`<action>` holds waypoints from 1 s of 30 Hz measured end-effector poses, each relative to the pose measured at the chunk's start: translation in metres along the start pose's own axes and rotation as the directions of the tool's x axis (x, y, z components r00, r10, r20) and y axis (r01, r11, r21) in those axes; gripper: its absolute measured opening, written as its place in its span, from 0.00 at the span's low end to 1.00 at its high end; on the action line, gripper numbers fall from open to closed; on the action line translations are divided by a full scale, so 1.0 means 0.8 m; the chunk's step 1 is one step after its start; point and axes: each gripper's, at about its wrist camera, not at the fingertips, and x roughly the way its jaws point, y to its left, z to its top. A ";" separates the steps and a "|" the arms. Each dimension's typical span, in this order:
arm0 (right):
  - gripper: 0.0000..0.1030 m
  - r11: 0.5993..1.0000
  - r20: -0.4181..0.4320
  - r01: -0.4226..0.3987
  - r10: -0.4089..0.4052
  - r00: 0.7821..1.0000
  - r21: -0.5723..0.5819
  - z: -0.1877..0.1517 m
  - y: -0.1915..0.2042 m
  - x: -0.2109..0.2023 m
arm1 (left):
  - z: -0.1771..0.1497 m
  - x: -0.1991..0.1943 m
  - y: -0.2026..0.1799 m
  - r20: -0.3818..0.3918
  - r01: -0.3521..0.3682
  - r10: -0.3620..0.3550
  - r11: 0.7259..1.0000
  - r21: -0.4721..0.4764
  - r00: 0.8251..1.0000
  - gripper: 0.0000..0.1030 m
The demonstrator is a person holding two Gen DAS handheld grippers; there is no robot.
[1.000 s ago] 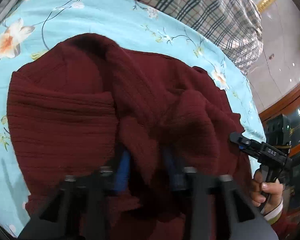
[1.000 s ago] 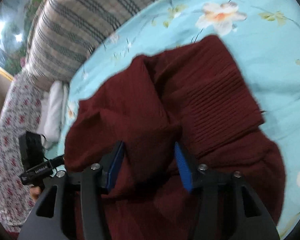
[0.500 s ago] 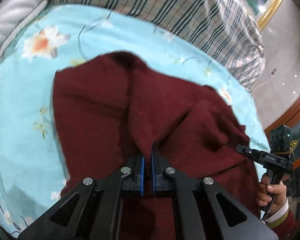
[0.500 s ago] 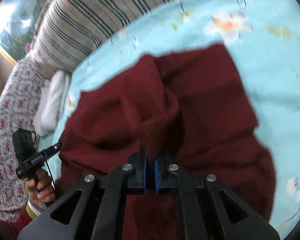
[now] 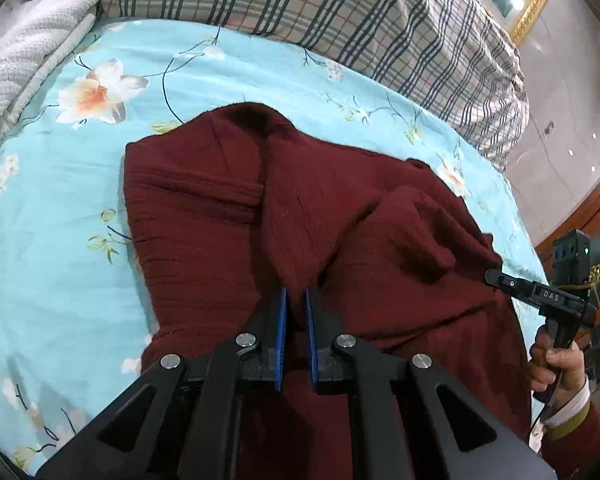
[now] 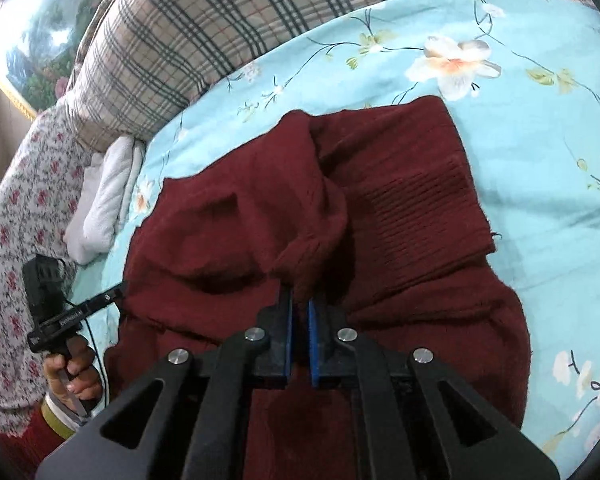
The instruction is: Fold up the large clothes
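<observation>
A dark red knitted sweater (image 5: 204, 216) lies bunched on a bed with a light blue floral sheet (image 5: 52, 208). My left gripper (image 5: 296, 292) pinches a raised fold near the middle of the sweater. Its jaws are easing open slightly, and the blue pads still press on the knit. My right gripper (image 6: 300, 296) is shut on another raised fold of the sweater (image 6: 412, 208). Each view shows the other gripper at the sweater's side edge, held by a hand: the right gripper (image 5: 496, 276) and the left gripper (image 6: 118, 290).
A plaid quilt (image 5: 340, 8) is heaped along the far side of the bed. A folded white towel (image 5: 28, 48) lies at its end. A flower-print cloth (image 6: 12, 200) hangs at the left, and polished floor (image 5: 560, 80) lies beyond the bed's right edge.
Both grippers went from jaws spread around a bunch of knit to closed on it. The left view has pulled back, showing more sheet and the towel.
</observation>
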 end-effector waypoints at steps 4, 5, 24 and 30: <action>0.14 0.998 -0.010 0.027 -0.026 1.000 0.055 -0.007 -0.015 -0.003 | -0.011 -0.002 0.008 -0.039 -0.012 0.011 1.000 -0.013 0.999 0.06; 0.14 0.998 -0.005 0.028 -0.027 1.000 0.064 -0.009 -0.016 -0.008 | -0.014 -0.007 0.008 -0.035 -0.010 0.010 1.000 -0.015 0.999 0.06; 0.36 0.977 0.077 0.118 -0.133 0.988 0.176 -0.111 -0.071 -0.137 | -0.163 -0.119 0.064 -0.052 -0.036 0.025 0.978 -0.206 0.998 0.68; 0.36 0.975 0.025 0.086 -0.093 0.995 0.205 -0.143 -0.086 -0.138 | -0.182 -0.122 0.051 -0.060 0.026 -0.039 0.980 -0.196 0.997 0.76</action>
